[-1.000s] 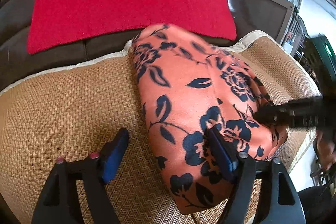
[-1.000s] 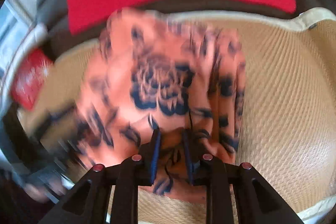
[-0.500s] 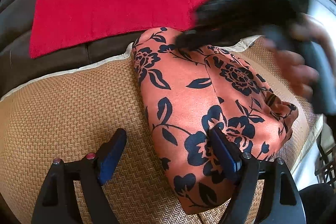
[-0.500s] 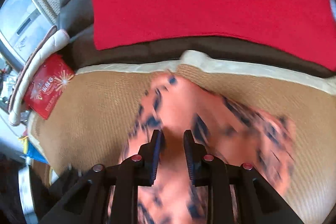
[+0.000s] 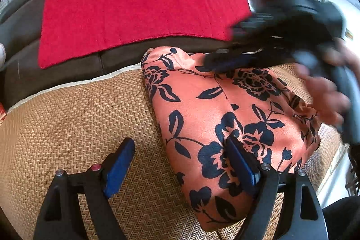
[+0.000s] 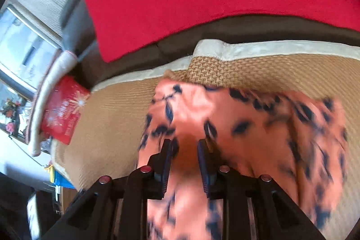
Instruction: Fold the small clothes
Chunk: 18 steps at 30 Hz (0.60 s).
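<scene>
A brown woven mat (image 5: 74,118) with a pale edge covers the sofa seat. Behind the mat, a red towel (image 5: 139,6) hangs over the dark sofa back (image 5: 67,69). Left of the mat sits a red packet (image 6: 61,114), and past it a bright window (image 6: 24,53).

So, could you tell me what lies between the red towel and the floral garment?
In the left wrist view, a dark brown sofa strip separates the red towel from the floral garment.
</scene>
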Motion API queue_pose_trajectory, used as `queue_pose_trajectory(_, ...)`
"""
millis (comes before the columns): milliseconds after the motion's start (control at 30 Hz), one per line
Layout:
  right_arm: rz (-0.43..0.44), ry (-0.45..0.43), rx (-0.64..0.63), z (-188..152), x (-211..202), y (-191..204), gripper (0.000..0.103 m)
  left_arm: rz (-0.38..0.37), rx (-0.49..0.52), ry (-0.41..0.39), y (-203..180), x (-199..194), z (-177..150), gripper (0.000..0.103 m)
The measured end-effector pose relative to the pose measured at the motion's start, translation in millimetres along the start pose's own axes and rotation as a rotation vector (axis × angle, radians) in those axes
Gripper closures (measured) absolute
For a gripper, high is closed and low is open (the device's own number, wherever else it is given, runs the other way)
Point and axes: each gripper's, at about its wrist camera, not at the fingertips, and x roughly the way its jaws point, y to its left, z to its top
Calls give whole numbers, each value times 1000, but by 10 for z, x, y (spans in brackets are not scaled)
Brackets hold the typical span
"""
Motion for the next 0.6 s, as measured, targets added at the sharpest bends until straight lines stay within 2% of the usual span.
queue_pose_trajectory(233,-171,-73,-7,-602,-542,28,76,29,8,-12,-95,-29,-31,18)
queue_pose_trajectory(300,-167,-80,27,-729,-611,-61,76,35,5,-14,-93,-27,-45,18)
queue_pose_trajectory(400,-165,-26,76,-876,-424,-227,74,43,13,-14,-91,-9,-46,17)
queue_pose_trajectory(600,-115,-57,71,-946,-523,-301,74,54,17,-21,-74,6,-66,16)
